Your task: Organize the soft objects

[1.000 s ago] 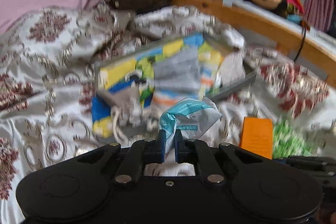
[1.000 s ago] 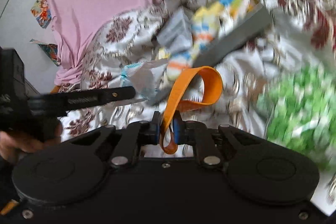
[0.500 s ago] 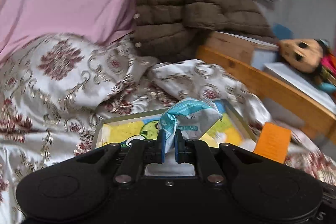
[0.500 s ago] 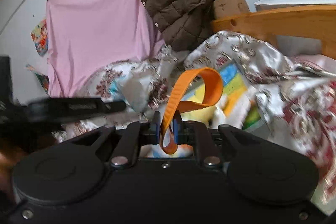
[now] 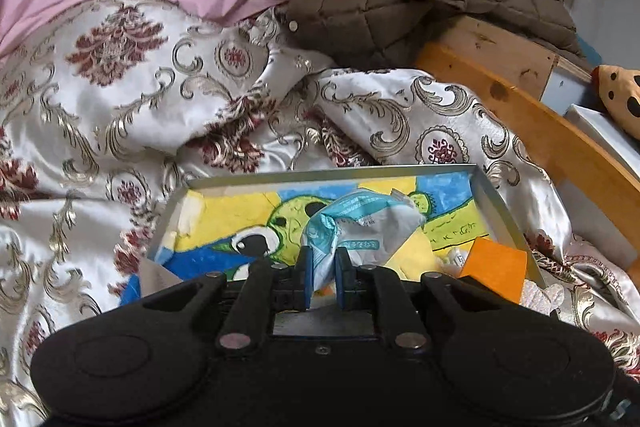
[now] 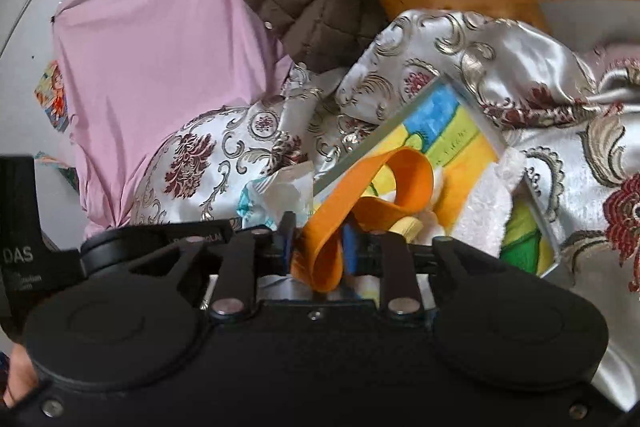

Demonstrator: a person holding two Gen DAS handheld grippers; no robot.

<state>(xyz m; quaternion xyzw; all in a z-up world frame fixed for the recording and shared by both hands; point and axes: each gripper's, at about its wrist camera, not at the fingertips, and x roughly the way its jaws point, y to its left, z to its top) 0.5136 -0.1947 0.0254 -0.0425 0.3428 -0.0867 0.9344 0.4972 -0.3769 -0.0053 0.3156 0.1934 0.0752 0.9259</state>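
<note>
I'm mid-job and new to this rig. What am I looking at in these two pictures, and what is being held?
A person holds a pair of tongs in each hand. Each pair carries a camera looking along its fingers, giving one picture per hand. The left tongs have a crumpled packet between them, the right tongs an orange strap. Both pairs' jaws have just been opening, and the strap looks loose. Below lies a painted tray on a patterned bedspread.

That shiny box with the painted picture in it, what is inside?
Inside the box lies a painted cloth with a green creature, and a white fluffy towel. The tissue packet and orange strap hang in front, hiding whatever lies beneath them.
</note>
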